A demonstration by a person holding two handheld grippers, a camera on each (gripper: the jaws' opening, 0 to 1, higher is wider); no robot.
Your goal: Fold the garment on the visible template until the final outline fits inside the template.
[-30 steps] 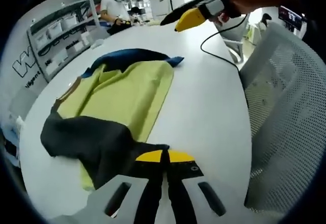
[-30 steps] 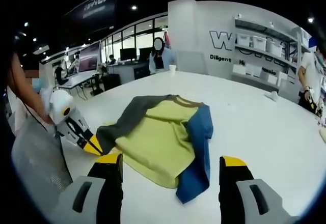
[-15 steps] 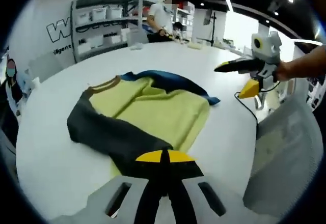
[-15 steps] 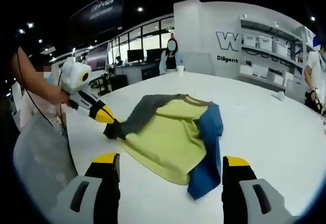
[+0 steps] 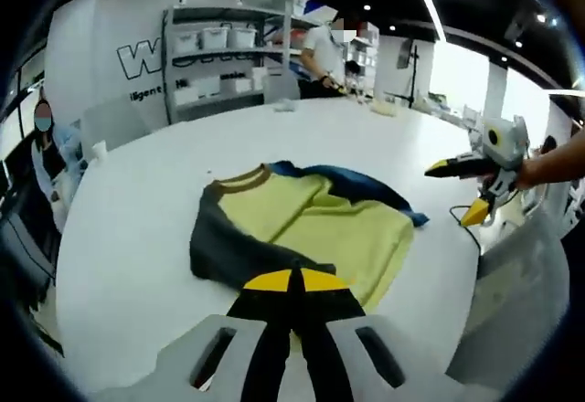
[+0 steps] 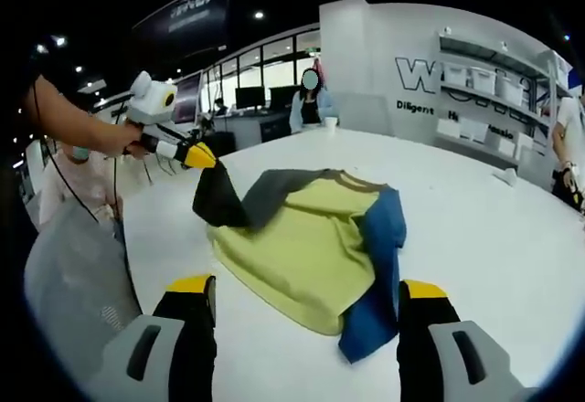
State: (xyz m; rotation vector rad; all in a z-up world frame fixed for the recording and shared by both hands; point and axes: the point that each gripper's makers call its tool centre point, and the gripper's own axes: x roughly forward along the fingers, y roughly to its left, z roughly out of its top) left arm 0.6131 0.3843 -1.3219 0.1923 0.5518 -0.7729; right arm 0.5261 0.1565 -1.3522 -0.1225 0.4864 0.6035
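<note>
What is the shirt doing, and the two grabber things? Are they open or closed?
Shirt: partly folded on the white table, blue sleeve lying flat.
Dark sleeve: lifted off the table.
Left gripper: fingers shut on the dark sleeve.
Right gripper: fingers open, holding nothing.

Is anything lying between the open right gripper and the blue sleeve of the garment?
Nothing visible does. In the right gripper view only bare white table separates the right gripper from the blue sleeve of the garment.
</note>
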